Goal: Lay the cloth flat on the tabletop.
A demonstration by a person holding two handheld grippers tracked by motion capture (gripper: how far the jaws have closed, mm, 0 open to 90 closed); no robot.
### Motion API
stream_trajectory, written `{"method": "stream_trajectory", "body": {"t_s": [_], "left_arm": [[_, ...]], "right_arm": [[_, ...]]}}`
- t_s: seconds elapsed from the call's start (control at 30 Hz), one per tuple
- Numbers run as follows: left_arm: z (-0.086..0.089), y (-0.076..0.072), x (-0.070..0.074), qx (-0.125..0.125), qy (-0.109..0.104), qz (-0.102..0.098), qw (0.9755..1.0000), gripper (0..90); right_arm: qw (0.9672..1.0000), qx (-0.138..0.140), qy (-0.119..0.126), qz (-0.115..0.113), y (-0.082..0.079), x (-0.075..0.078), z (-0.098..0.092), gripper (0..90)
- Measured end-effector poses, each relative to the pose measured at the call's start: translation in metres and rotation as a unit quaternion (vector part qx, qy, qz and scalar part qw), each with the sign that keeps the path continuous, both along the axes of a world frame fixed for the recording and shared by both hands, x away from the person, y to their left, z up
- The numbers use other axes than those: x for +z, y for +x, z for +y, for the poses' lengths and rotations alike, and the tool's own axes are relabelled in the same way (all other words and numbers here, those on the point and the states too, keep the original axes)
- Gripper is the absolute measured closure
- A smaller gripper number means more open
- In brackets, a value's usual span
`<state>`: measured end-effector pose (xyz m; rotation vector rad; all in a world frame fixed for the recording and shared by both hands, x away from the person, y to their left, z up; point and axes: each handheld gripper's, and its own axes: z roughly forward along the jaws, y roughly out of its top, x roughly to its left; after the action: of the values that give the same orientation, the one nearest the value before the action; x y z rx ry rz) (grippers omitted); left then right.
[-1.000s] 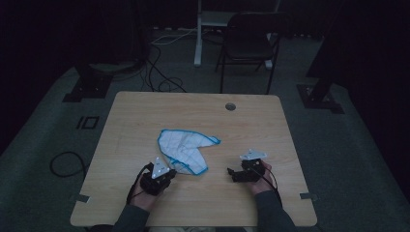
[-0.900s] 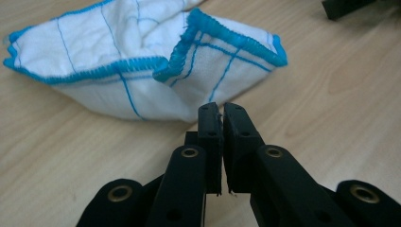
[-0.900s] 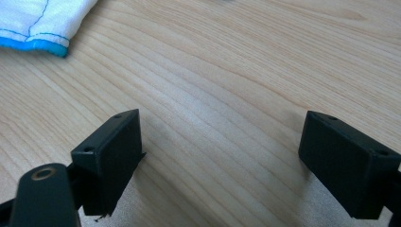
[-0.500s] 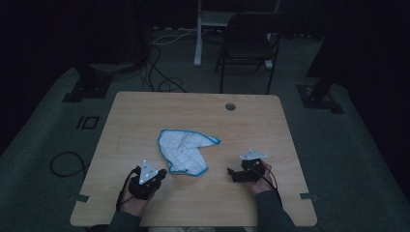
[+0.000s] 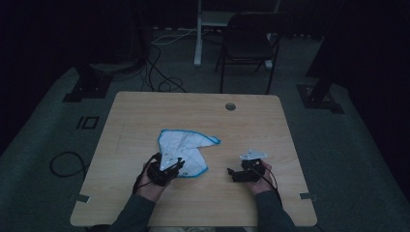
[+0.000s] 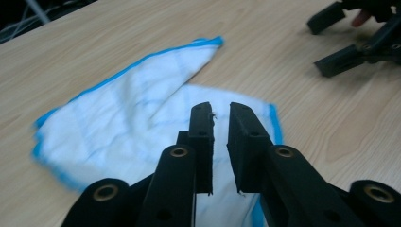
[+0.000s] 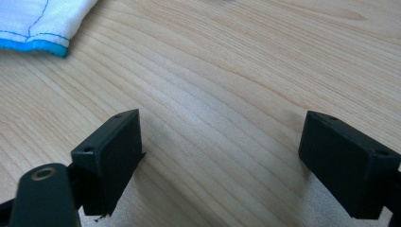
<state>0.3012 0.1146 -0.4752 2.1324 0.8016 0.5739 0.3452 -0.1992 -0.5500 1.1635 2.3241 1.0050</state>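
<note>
Down at the near edge of the table (image 5: 125, 121), both forearms come in from below. The left hand-held gripper (image 5: 170, 166) hangs over the near corner of the white cloth with blue trim (image 5: 186, 147); its jaws have just been opening and stand a narrow gap apart, nothing pinched between them, the cloth spread beneath in the left gripper view (image 6: 142, 109). The right hand-held gripper (image 5: 233, 173) sits on bare wood just off the cloth's right side, jaws wide apart, with only the cloth's blue hem (image 7: 33, 45) at the corner of its own view. The cloth lies folded near the table's middle, one point reaching right. Beyond it, open wood runs to a cable hole (image 5: 230, 106) near the far edge. A chair (image 5: 251, 43) stands past the table.
</note>
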Motion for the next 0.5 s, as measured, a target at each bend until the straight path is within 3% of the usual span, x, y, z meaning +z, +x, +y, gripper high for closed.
{"method": "stream_trajectory", "body": {"t_s": [0.27,0.5], "left_arm": [[-0.038,0.02,0.005,-0.034,0.023,0.01,0.9991,71.9],[-0.065,0.026,-0.019,-0.043,0.048,0.045,0.9969,61.3]], "right_arm": [[1.0,0.0,0.0,0.0,0.0,0.0,0.0,14.1],[1.0,0.0,0.0,0.0,0.0,0.0,0.0,14.1]]}}
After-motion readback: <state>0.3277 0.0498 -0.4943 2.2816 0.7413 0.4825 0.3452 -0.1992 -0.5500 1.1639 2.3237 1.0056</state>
